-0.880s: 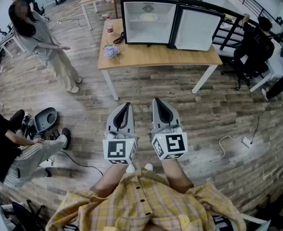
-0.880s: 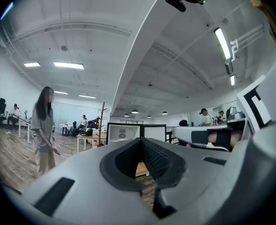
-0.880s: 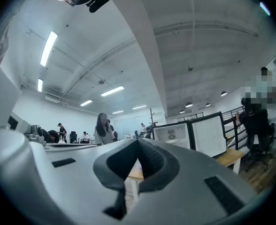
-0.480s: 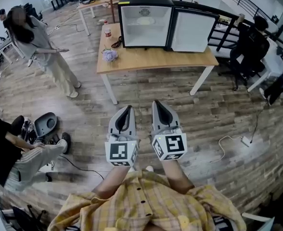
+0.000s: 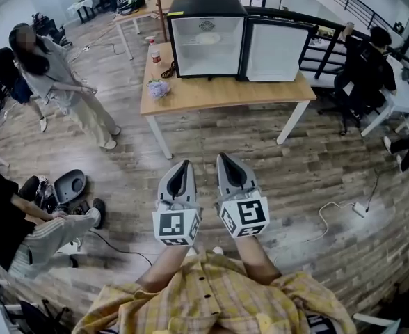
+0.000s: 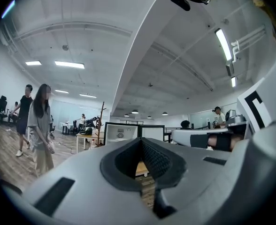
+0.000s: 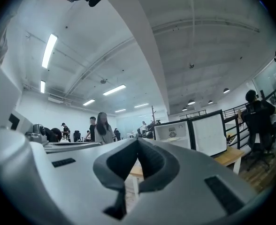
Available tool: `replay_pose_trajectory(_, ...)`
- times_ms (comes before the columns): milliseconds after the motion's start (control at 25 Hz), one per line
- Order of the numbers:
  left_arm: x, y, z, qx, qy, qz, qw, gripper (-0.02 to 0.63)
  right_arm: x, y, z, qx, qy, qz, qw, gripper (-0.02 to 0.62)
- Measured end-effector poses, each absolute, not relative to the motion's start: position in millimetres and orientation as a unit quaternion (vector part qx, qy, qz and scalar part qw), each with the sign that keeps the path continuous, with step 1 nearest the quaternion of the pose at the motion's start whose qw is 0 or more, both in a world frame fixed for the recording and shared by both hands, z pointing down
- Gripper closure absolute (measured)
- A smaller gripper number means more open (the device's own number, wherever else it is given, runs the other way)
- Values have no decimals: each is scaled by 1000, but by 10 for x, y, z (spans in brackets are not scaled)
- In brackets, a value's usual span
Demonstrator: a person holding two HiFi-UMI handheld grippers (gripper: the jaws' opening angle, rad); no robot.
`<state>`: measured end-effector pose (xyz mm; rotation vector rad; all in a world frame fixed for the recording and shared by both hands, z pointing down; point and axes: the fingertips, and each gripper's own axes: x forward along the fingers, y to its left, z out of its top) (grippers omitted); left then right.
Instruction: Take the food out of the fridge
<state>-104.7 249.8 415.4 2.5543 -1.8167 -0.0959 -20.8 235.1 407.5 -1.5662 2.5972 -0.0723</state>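
Food (image 5: 208, 39): pale item on fridge (image 5: 204, 7) shelf; door (image 5: 274, 51) swung open for access; fridge atop worktop (image 5: 225, 89). Left gripper (image 5: 183, 167) and right gripper (image 5: 227, 160): jaws clenched, empty, held level side by side, well short of worktop. Likely approach stance, nothing within reach yet.

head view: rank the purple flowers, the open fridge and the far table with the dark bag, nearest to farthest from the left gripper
From the left gripper:
1. purple flowers, on the wooden table's near left corner.
2. open fridge, at the back of that table.
3. far table, beyond the fridge, up and left in the view.
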Motion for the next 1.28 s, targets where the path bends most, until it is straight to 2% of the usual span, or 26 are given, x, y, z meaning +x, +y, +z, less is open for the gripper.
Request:
replay_pose_trajectory(560, -712, 2219, 4269, 814, -580, -34, 8, 600, 154, 2102, 4198, -518, 854, -24, 49, 589)
replay_pose_trajectory(1280, -882, 539, 4277, 816, -575, -55, 27, 600, 51, 471, 4093, -527, 849, -11, 37, 589)
